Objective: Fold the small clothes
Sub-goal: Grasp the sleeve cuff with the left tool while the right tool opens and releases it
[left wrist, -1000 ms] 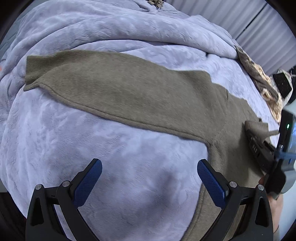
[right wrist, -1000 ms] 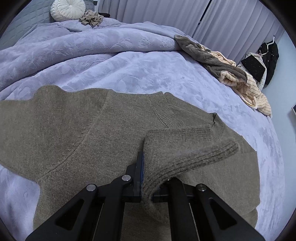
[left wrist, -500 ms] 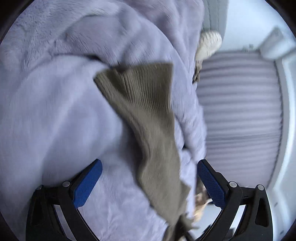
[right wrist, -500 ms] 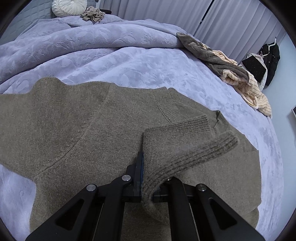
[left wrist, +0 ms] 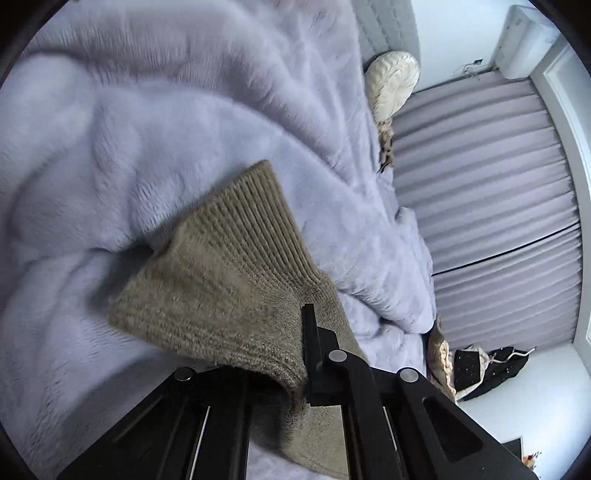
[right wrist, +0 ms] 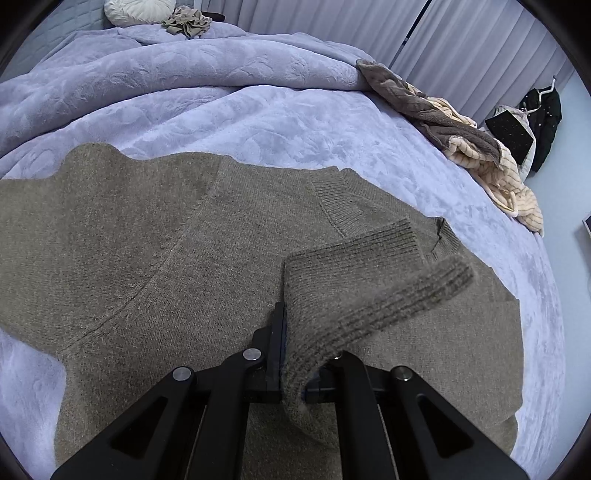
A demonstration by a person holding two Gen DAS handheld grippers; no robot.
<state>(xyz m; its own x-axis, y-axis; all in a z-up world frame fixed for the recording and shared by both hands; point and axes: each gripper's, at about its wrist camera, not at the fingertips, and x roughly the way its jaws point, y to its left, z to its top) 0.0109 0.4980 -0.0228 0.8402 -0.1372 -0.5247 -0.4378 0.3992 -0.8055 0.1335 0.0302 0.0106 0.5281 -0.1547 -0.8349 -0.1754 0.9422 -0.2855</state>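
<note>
The left gripper [left wrist: 295,354] is clenched on the ribbed left sleeve cuff [left wrist: 236,258] of an olive-brown knit sweater [right wrist: 184,266]. The cuff fabric is pinched between the two black fingers and stands up in front of the camera, above the lavender plush blanket [left wrist: 147,129]. The sleeve fabric trails down past the gripper toward the lower edge of the left wrist view.

The right gripper [right wrist: 295,369] is clenched on the ribbed right sleeve cuff [right wrist: 369,280]. This cuff rises from between the fingers and folds over toward the right, lying above the sweater body. A blue pad edge shows at the pinch line.

The sweater lies flat on the blanket, front side up, with its V-neck collar [right wrist: 340,206] near the centre of the right wrist view. A raglan-type seam curves across the left part of the body.

Surroundings:
- A round cream cushion [right wrist: 138,10] sits at the head of the bed.
- A crumpled tan garment [right wrist: 188,23] lies just beside the cushion.
- A pile of grey and cream striped clothing [right wrist: 476,147] lies at the right edge of the bed.
- A black garment [right wrist: 543,110] hangs near the grey curtains [right wrist: 461,48].
</note>
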